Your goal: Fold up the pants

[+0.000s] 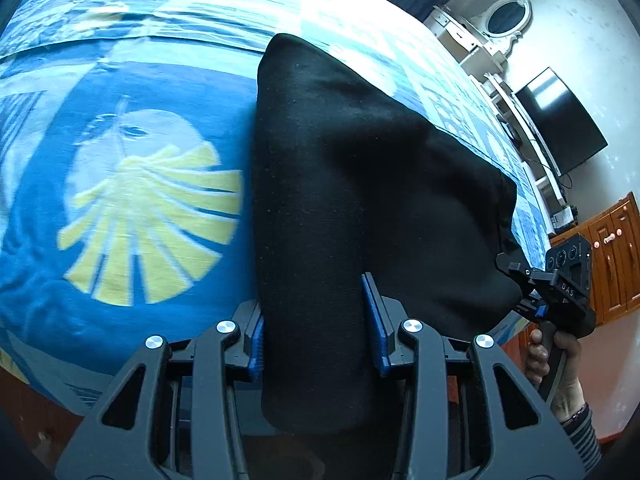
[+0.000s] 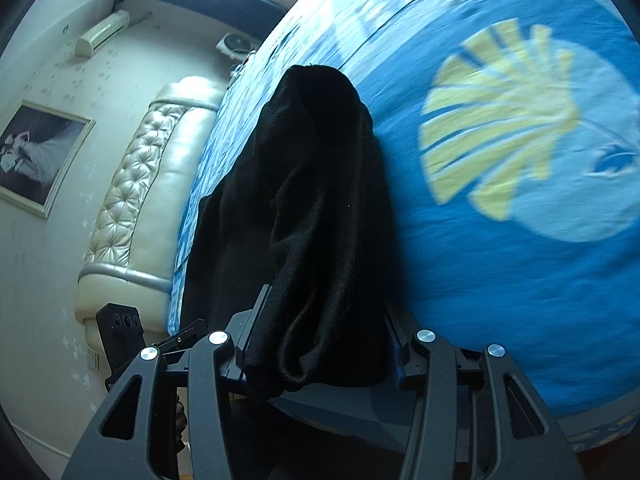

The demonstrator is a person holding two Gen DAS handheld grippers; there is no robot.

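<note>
Left gripper [image 1: 318, 320] and right gripper [image 2: 320, 344] both clamp the black pants [image 1: 360, 184], which drape ahead over the blue bedspread [image 1: 120, 80]

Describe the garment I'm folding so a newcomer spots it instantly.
Start at the bed, covered by a blue blanket with a pale yellow fan motif. Along its near edge lie the black pants, one end in the left gripper, the other in the right gripper. They are the only plain dark cloth on it.
</note>
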